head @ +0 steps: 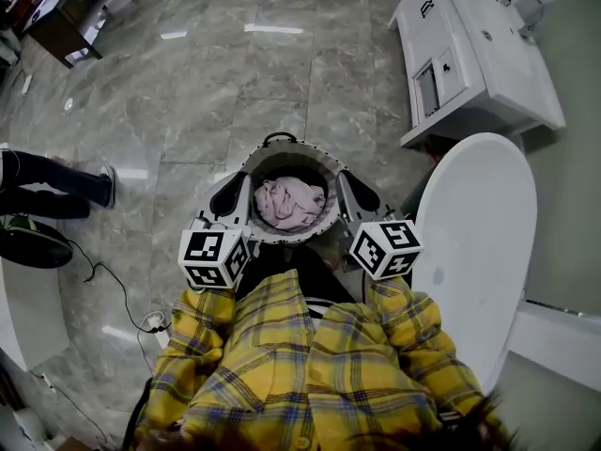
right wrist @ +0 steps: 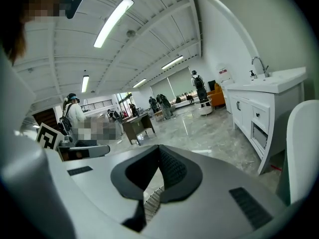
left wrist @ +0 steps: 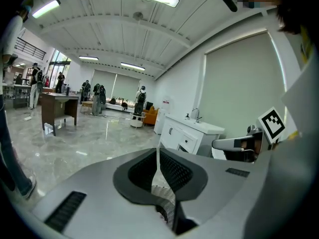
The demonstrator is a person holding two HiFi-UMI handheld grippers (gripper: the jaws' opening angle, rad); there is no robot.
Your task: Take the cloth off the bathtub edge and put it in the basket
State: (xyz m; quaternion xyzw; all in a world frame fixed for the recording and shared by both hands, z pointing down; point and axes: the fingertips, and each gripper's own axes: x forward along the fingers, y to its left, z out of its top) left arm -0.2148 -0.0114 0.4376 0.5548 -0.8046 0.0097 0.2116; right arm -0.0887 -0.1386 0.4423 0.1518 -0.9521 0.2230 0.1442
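**Head view.** The pink, crumpled cloth [head: 289,203] lies inside the basket [head: 296,147]. The basket stands between the left tool [head: 228,195] and the right tool [head: 357,195], with its mouth just ahead of their tips. The tub [head: 474,242] is to the right of the right tool, and the part of its white edge in view carries no cloth.

**Left and right tool views.** Each tool's jaws meet pad against pad with nothing between them. Only the floor and the room show beyond the tips.

**Reading.** With the cloth already in the basket and both tools empty, the transfer appears complete. The tools flank the basket rim one on each side, a placement that suits a two-sided drop into the opening. Whether either tool touches the rim cannot be told. Both tools look out across the room rather than down into the basket, so neither seems set for another grasp.
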